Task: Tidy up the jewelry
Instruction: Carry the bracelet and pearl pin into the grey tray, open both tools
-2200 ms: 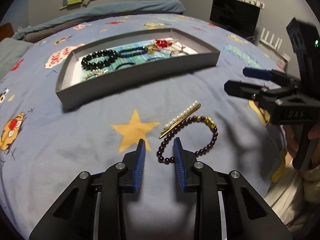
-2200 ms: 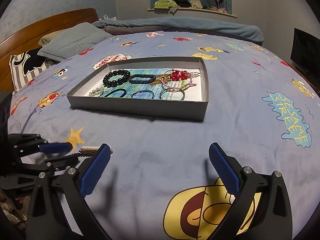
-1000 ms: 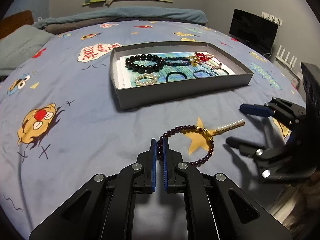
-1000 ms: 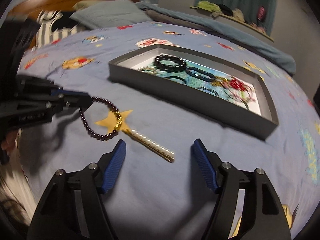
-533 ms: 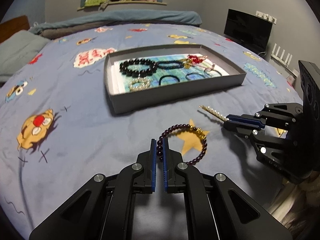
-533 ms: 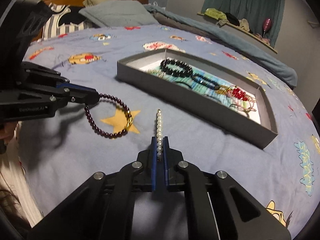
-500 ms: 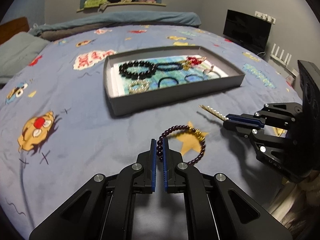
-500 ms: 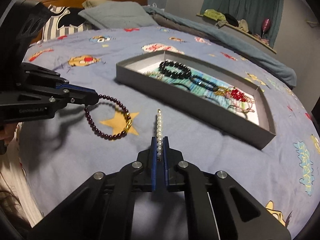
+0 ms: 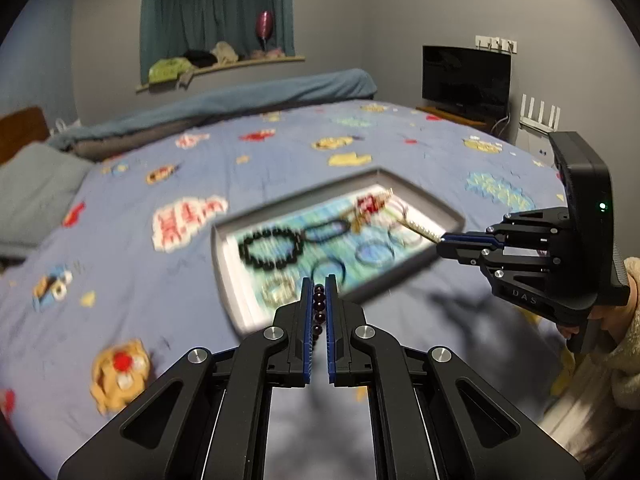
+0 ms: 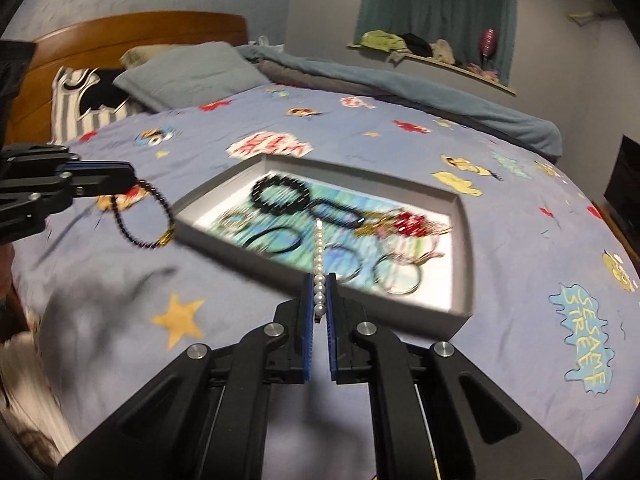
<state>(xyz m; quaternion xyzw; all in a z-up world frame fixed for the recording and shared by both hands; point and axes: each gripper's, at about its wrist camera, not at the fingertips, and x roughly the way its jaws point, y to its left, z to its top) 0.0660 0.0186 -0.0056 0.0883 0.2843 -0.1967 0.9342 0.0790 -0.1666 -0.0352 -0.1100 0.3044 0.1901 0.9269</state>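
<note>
left wrist view first: our left gripper (image 9: 319, 294) is clamped tight on the dark beaded bracelet (image 9: 318, 307), beads pinched in a line between the blue pads, and the grey tray (image 9: 436, 204) sits just ahead of and below the tips. over to the right wrist view, and the right gripper (image 10: 319, 294) is squeezed shut on the pearl hair clip (image 10: 318, 264), which sticks straight out past the tips over the near wall of the tray (image 10: 464, 216). off to its left we see the bracelet (image 10: 144, 216) dangling in a loop from the other claw, clear of the blue bedspread (image 10: 520, 240).

both pieces look airborne and heading for the tray, we reckon. to do this well, we want each claw carried right over the rim before letting go, tips low so nothing bounces out. we'd aim the bracelet at the bare patch near the front left corner, away from the black bead bracelet (image 10: 280, 196) and the red tangle (image 10: 412, 224), and lay the clip flat rather than dropping it on end. the dangling loop could snag the tray wall, so lift it over first.
</note>
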